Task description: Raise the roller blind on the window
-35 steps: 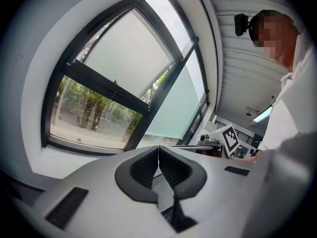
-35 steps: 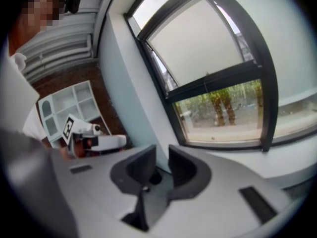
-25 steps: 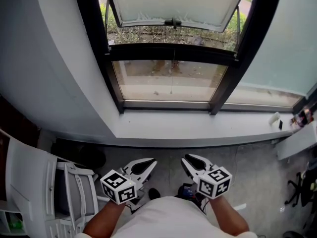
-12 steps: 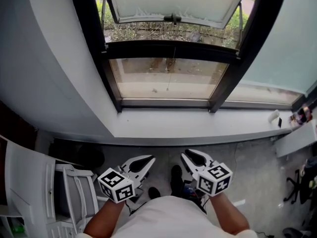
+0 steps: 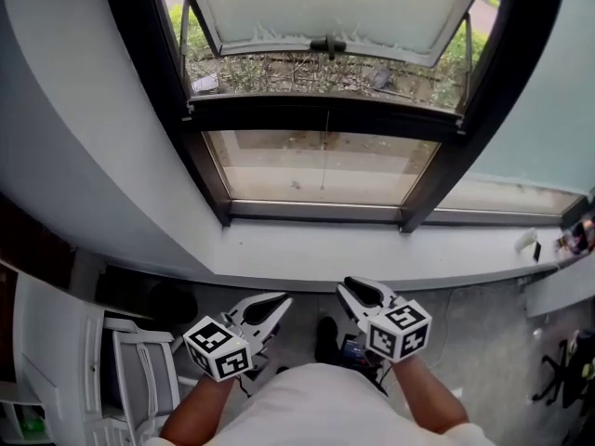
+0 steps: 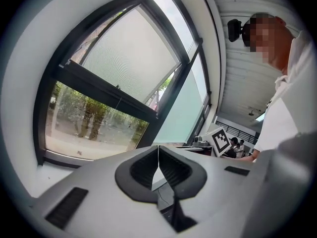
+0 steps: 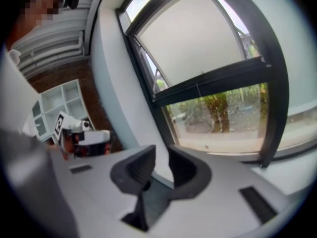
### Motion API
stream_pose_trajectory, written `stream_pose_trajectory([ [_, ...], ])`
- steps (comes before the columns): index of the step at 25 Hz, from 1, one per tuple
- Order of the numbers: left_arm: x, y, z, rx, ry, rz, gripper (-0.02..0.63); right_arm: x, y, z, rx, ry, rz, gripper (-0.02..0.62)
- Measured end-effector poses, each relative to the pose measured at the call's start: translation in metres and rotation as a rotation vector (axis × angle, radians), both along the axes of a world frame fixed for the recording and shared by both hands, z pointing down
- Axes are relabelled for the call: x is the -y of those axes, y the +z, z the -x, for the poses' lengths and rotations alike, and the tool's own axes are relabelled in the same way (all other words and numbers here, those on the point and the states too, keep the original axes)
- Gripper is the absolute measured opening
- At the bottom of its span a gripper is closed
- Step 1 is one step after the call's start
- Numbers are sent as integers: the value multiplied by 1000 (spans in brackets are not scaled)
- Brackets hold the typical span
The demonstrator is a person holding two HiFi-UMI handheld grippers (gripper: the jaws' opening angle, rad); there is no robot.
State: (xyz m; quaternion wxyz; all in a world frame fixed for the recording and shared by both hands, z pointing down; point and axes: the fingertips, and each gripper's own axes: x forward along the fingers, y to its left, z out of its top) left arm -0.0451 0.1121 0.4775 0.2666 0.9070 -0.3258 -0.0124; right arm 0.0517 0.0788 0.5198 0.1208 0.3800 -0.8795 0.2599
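- Right hand-held gripper (image 7: 161,156): jaws apart, nothing between them, pointing at the window (image 7: 213,86).
- Roller blind (image 7: 193,38) covers the window's upper pane; lower pane bare.
- White shelf (image 7: 57,103) left of the window.

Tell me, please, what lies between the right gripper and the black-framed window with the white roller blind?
Head view: ahead of the right gripper, a strip of grey floor, then the white windowsill.

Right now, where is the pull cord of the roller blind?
In the head view, the pull cord hangs in the middle of the window, from the roller blind down across the dark crossbar and the lower pane.
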Motion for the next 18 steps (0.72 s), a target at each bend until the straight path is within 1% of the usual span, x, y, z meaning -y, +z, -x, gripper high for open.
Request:
stream_pose_trajectory([
  [9, 82, -1, -41, -3, -44, 4, 23, 84, 5, -31, 2, -64, 19, 74],
  [15, 117, 7, -56, 5, -81, 23, 23, 117, 8, -43, 8, -104, 18, 74],
  [18, 127, 6, -63, 5, -86, 25, 23, 130, 8, -48, 9, -107, 16, 74],
])
